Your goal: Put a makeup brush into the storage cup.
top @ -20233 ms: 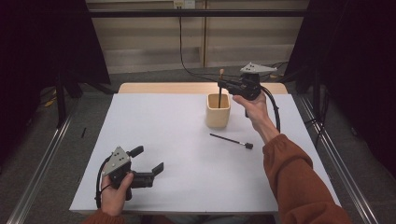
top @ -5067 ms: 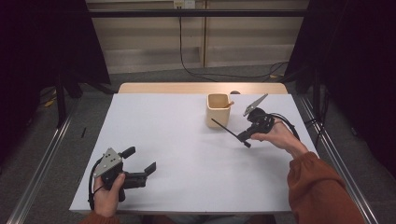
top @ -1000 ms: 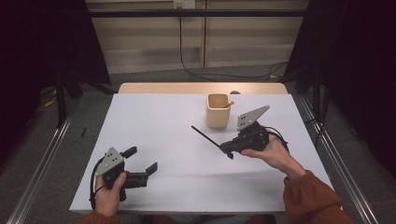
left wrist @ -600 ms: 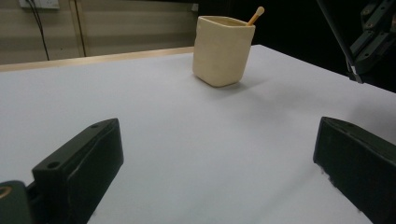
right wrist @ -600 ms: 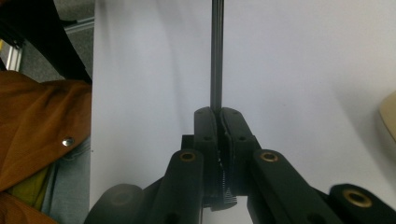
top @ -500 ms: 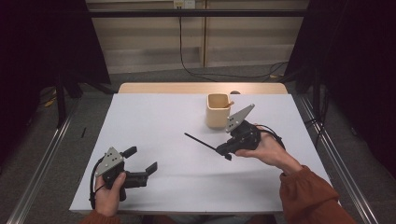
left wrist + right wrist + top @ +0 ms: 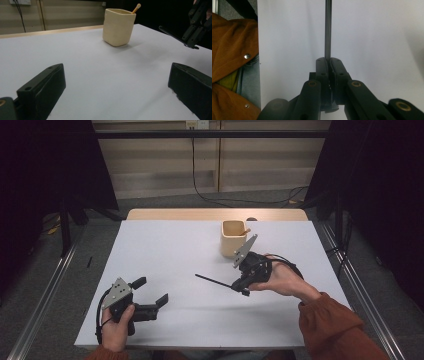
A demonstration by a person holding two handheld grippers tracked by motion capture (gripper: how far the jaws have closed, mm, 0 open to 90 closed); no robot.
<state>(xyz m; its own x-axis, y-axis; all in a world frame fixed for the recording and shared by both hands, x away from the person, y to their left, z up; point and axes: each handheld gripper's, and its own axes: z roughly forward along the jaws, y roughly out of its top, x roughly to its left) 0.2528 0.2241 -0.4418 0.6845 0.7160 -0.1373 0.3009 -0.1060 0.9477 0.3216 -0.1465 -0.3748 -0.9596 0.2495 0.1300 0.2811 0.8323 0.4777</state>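
A thin black stick [image 7: 212,280] juts left from my right gripper [image 7: 240,288], which is shut on one end of it and held just above the white table [image 7: 170,245], in front of the cup. In the right gripper view the jaws [image 7: 328,61] meet on the stick [image 7: 327,30], which points straight away. A cream cup [image 7: 233,240] stands at the back middle with a wooden stick [image 7: 244,232] leaning in it. My left gripper [image 7: 150,291] rests near the front left, open, nothing between its fingers [image 7: 42,85]. The left gripper view has the cup [image 7: 118,27] ahead.
The person's rust-coloured sleeve [image 7: 332,325] comes in from the lower right. A wooden strip [image 7: 215,214] runs along the table's far edge. Metal rails [image 7: 365,295] flank both sides. A dark cable [image 7: 210,195] lies on the floor beyond.
My right gripper has moved left and toward the front edge with the black stick, away from the cup. The left gripper has stayed put.
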